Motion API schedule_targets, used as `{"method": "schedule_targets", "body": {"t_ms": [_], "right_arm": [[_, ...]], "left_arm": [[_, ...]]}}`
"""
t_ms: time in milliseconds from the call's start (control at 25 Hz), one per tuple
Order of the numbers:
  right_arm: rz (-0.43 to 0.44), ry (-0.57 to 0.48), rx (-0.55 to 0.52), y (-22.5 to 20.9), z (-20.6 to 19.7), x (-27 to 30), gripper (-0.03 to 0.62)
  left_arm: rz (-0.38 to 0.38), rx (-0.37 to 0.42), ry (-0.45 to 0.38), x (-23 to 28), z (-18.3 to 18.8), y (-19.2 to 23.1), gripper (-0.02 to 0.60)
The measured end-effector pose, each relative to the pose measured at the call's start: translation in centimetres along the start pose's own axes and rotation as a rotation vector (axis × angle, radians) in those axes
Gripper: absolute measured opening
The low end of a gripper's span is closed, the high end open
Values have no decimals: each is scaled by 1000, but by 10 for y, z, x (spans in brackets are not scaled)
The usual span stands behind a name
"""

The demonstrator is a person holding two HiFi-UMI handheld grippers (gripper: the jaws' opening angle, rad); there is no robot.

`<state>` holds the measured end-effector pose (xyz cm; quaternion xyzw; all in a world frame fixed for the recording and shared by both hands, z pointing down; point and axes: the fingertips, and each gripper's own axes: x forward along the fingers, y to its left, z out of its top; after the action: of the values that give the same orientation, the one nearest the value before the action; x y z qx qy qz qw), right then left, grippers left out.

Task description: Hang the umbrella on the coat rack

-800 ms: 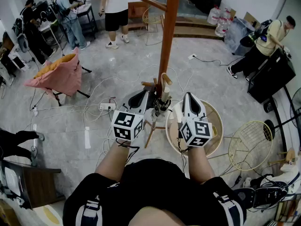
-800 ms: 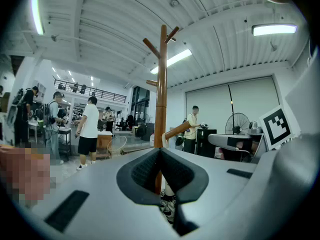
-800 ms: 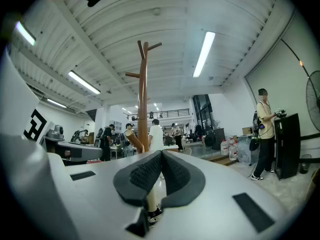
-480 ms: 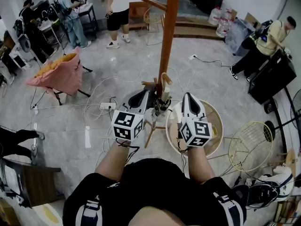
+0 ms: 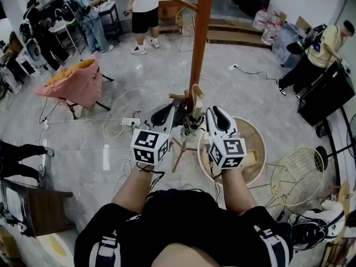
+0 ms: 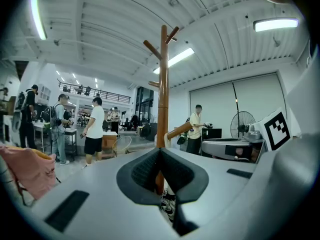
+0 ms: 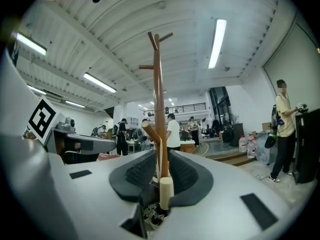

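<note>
Right gripper (image 7: 161, 171) fingers are clenching the umbrella (image 7: 155, 211); left gripper (image 6: 161, 156) fingers are closed, empty. Best raising its handle (image 5: 193, 92) above a coat rack (image 5: 197, 43) peg (image 5: 178, 1).

Bright, ceiling tubes (image 7: 218, 36) glaring — fisheye edges bent, corners dark

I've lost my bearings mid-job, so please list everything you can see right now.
coat rack: one, brown, straight ahead
umbrella: one, cream handle, black-and-white fabric, upright at centre
round table: one, cream, right of centre
wire basket: one, yellow, low right
cloth: one, pink, left
power strip: one, white, left of centre
people: several, round the room's edges
left gripper: one, grey, left of the umbrella
right gripper: one, grey, closed on the umbrella
</note>
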<state>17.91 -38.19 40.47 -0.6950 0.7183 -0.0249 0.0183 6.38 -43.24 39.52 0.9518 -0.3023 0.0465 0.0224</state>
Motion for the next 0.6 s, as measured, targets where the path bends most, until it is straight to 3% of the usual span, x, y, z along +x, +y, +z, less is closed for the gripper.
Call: {"method": "schedule_targets", "body": {"t_ms": [200,400,600], "right_arm": [[97,51,54,9,-18,18,157],[143,55,20,10,-23,52,169],[85,141,-52,15,-41,82,159]], "left_arm": [[65,-13,24,-9,-9,2,12],[171,-34,72,-19,-30,9,12],[292,-87,154,-69,-62,15,12]]}}
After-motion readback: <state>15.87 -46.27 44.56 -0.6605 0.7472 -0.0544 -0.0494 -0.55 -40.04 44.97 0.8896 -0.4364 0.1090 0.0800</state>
